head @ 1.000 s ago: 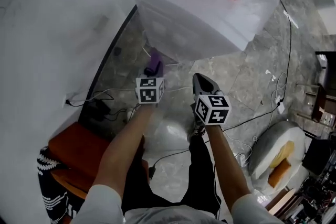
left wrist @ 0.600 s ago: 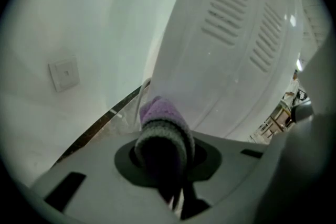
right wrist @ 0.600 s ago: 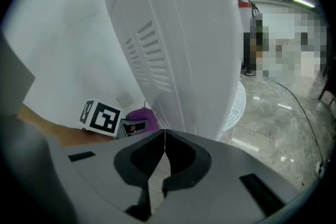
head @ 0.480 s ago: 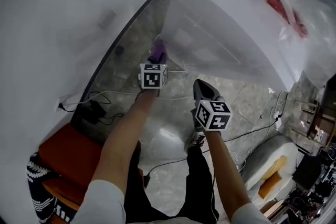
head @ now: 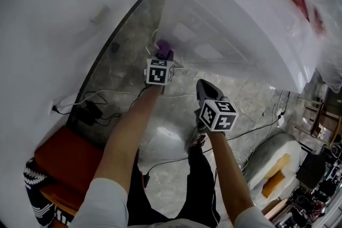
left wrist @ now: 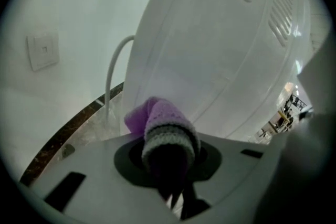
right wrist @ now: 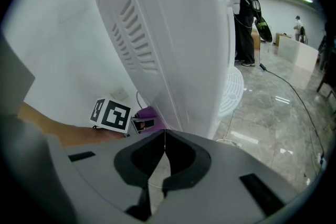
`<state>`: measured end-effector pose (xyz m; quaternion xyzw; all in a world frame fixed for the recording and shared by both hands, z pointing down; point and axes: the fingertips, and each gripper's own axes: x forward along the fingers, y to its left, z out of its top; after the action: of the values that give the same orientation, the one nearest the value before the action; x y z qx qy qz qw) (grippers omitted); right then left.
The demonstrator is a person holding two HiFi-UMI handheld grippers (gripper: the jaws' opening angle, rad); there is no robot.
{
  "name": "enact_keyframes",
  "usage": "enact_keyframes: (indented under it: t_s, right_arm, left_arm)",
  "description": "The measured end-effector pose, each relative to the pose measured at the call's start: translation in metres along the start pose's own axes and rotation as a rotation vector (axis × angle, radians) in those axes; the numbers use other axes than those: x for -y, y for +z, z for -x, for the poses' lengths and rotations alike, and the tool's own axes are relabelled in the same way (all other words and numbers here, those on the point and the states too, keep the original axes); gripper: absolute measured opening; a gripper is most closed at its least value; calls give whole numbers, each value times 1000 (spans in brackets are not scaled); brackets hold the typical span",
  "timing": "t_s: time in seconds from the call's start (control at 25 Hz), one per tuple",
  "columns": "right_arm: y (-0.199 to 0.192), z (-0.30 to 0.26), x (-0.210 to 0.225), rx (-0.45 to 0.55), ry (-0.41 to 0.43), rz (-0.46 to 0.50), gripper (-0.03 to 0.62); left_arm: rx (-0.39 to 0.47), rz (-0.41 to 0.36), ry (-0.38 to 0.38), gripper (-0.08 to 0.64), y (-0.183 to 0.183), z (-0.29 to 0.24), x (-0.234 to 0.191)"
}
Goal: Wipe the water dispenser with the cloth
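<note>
The white water dispenser [head: 230, 24] fills the upper right of the head view; its vented rear panel [left wrist: 226, 55] looms in the left gripper view. My left gripper [head: 162, 56] is shut on a purple knitted cloth [left wrist: 160, 123] with a grey band, and the cloth [head: 164, 49] lies against the dispenser's lower back side. In the right gripper view that cloth [right wrist: 148, 113] shows beside the dispenser [right wrist: 168, 34]. My right gripper [head: 206, 88] hangs shut and holds nothing, a little right of the left one and short of the dispenser.
A white wall [head: 48, 18] with a socket plate [left wrist: 43, 50] runs along the left. Cables and a plug [head: 91, 109] lie on the marble floor. An orange seat [head: 64, 157] stands at lower left. A white fan [right wrist: 231, 86] and people stand beyond the dispenser.
My left gripper with the cloth has moved up along the dispenser's back side, and my head has turned, so the dispenser now fills more of the view. The right gripper has barely moved.
</note>
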<state>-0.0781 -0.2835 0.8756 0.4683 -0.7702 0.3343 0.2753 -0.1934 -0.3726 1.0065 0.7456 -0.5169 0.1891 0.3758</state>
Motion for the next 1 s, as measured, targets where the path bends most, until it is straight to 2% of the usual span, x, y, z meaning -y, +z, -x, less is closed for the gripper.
enact_keyframes:
  t_s: [0.28,0.44,0.56,0.68,0.8,1.0]
  right_arm:
    - [-4,49,17,29,1,-29,14]
    - [-6,89,37,43,-13,-37,14]
    - [-6,121,50,57,-21,-45,14]
    - [-2,151,61,71,-29,-42,14]
    - [4,181,69,82,-33,-47,14]
    - [32,232,68,117,-36,-41,14]
  left_arm:
    - [12,49,-76,77,-2,12,68]
    - [51,147,-132,77,9,29,116]
    - [91,247,-181,77,20,46,151]
    - [137,319,-197,77,36,66,174]
    - [190,342,-210,77,59,92,192]
    - [239,310,-229,77,107,144,225]
